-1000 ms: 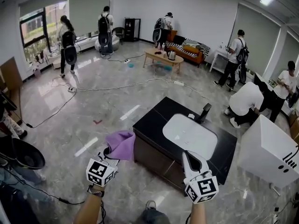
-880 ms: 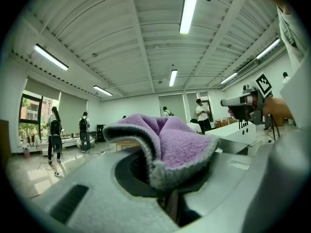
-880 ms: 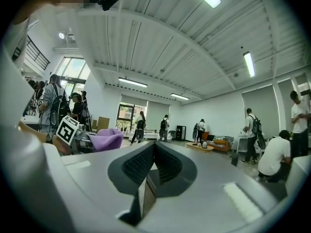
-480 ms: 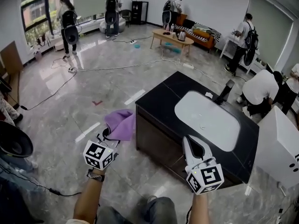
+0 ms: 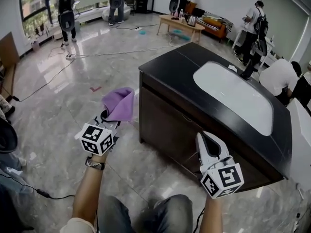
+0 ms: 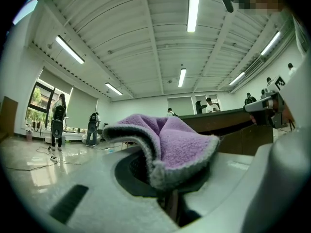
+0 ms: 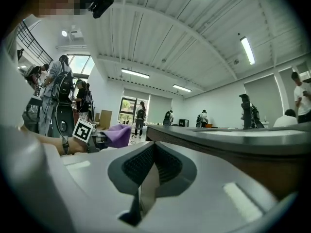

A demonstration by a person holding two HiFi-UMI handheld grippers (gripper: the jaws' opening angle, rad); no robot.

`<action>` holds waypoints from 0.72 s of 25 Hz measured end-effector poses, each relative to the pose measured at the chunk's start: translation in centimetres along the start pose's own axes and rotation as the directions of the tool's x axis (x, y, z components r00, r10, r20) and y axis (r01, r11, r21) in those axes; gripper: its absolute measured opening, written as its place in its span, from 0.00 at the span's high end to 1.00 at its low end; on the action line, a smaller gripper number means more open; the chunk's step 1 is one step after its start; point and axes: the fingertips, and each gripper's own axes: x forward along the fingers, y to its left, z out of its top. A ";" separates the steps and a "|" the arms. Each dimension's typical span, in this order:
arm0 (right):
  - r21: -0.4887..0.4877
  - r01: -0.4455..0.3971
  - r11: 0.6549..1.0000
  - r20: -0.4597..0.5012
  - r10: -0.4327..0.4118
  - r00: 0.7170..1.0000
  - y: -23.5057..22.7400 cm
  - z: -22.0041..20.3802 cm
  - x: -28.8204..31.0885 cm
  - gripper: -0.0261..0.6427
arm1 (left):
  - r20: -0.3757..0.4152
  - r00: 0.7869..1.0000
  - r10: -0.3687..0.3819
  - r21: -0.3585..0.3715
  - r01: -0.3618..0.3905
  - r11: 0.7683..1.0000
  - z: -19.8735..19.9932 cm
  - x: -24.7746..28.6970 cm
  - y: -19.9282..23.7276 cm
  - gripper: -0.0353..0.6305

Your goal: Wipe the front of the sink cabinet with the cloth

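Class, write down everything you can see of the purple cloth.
The purple cloth looks like soft, fluffy terry fabric with a paler, greyish edge. It is bunched and folded, its lower fold pinched in the shut left claw, the rest flopping over the claw's tips. It is held in the air to the left of the dark sink cabinet, near its front corner, apparently not touching it.

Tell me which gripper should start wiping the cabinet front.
Left, probably. The left gripper is shut on the cloth, just beside the cabinet and its front corner. The right gripper is shut and holds nothing.
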 end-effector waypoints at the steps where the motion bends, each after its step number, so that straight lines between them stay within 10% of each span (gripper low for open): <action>1: -0.001 0.005 1.000 0.003 -0.005 1.000 -0.2 -0.9 -0.2 0.95 | 0.004 1.000 0.004 -0.002 -0.004 1.000 -1.1 0.2 0.1 0.88; 18: -0.010 0.068 0.998 0.019 -0.068 0.998 -1.4 -5.6 -3.6 0.95 | 0.046 0.988 0.146 -0.010 -0.146 0.989 -5.2 5.2 4.2 0.88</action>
